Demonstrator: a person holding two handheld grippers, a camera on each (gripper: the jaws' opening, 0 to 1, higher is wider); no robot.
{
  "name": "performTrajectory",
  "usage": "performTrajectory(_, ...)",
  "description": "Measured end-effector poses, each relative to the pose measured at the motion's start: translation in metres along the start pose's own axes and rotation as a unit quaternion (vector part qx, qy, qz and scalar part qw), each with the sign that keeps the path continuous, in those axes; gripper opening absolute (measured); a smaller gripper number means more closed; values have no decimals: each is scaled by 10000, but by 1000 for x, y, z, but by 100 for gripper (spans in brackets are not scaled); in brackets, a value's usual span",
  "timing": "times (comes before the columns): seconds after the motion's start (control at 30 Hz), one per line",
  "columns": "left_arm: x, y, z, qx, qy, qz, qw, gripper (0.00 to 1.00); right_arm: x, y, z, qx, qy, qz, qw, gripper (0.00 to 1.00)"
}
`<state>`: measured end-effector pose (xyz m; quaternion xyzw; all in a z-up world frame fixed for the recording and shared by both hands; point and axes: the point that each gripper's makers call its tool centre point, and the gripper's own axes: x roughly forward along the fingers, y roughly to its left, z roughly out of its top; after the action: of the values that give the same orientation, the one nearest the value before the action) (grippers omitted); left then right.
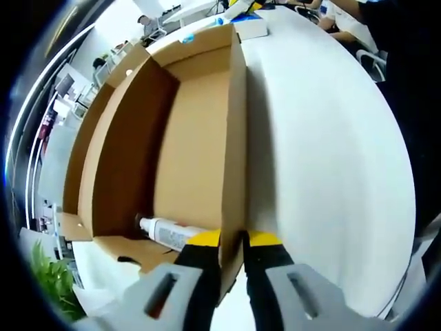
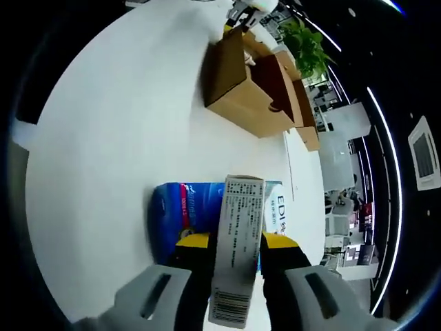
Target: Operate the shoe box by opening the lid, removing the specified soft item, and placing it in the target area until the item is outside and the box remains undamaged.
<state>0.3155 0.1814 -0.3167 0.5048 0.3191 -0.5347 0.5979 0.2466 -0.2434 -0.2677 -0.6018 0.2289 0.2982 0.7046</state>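
The brown cardboard shoe box (image 1: 200, 138) stands open on the white table (image 1: 331, 152), its lid (image 1: 83, 152) folded back on the far side. My left gripper (image 1: 232, 241) is shut on the box's near side wall, one jaw inside and one outside. A white tube (image 1: 169, 233) lies inside by that corner. My right gripper (image 2: 234, 241) is shut on the blue and white soft pack (image 2: 186, 210), which rests on the table, with its white barcode label (image 2: 238, 227) between the jaws. Beyond it stands the box (image 2: 241, 89). The pack (image 1: 249, 27) also shows past the box's far end.
A green plant (image 2: 306, 41) stands beyond the table edge behind the box. A person in dark clothes (image 1: 406, 83) is at the table's far side. Bare white tabletop (image 2: 117, 138) spreads beside the pack and the box.
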Motion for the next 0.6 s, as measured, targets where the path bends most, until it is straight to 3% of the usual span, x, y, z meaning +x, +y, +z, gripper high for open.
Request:
performTrajectory(0.13, 0, 0, 0, -57, -14, -8, 10000, 11, -4, 4, 0, 63, 96, 178, 9998, 29)
performTrajectory(0.4, 0, 1, 0, -61, -33, 9, 10000, 11, -12, 13, -1, 385, 204, 562, 9975, 50)
performTrajectory(0.6, 0, 1, 0, -63, -34, 19, 10000, 12, -20, 15, 2, 949, 101, 1008, 9903, 59)
